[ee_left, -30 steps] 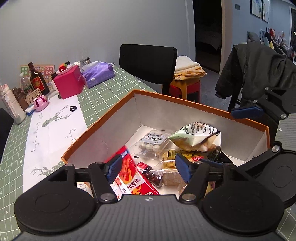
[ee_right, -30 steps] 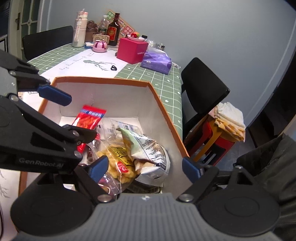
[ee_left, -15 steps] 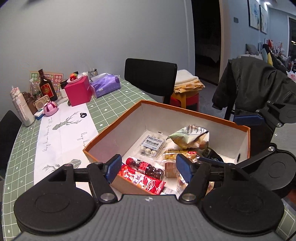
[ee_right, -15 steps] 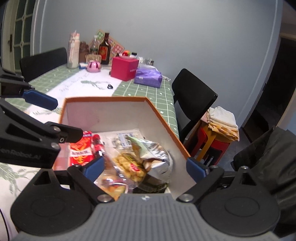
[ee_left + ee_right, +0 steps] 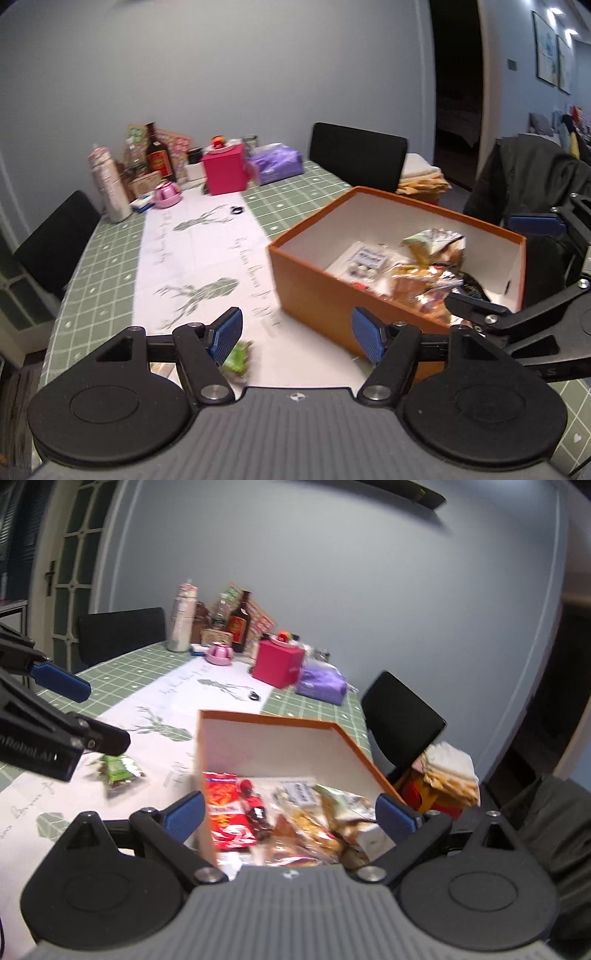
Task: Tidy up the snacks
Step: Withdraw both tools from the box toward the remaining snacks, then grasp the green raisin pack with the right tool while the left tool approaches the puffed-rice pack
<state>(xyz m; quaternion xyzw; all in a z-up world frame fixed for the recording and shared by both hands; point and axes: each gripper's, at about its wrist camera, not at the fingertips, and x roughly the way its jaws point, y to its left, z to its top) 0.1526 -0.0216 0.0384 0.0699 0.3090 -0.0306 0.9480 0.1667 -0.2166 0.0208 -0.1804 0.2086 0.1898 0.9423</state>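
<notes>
Most snacks already sit in the orange box (image 5: 332, 295) on the surface (image 5: 110, 258): a red packet (image 5: 225, 812), a dark red packet beside it (image 5: 255, 808), a clear pack with a white label (image 5: 364, 260), a pale crinkled bag (image 5: 436, 240) and some yellowish bags heaped toward the box's right end. One green snack packet (image 5: 118, 770) lies outside, on the white runner (image 5: 207, 251) just left of the box; judging by that, the job is nearly done and this packet looks like what is left. Left gripper (image 5: 297, 334) has its fingers well apart with nothing between them; the green packet peeks out just under its left finger, not gripped. Right gripper (image 5: 291, 812) has just been opening its fingers and they stand very wide, empty, framing the near end of the box with snacks behind them. Both views are motion-blurred, so packet labels are unreadable and the count in the heap can't be told. The box's near wall hides its lower contents in the left view; the right gripper's body cuts off the box front in the right view. Far-end clutter (bottles (image 5: 157, 155), pink box (image 5: 225, 173), purple pack (image 5: 277, 164)) does not seem part of it.
</notes>
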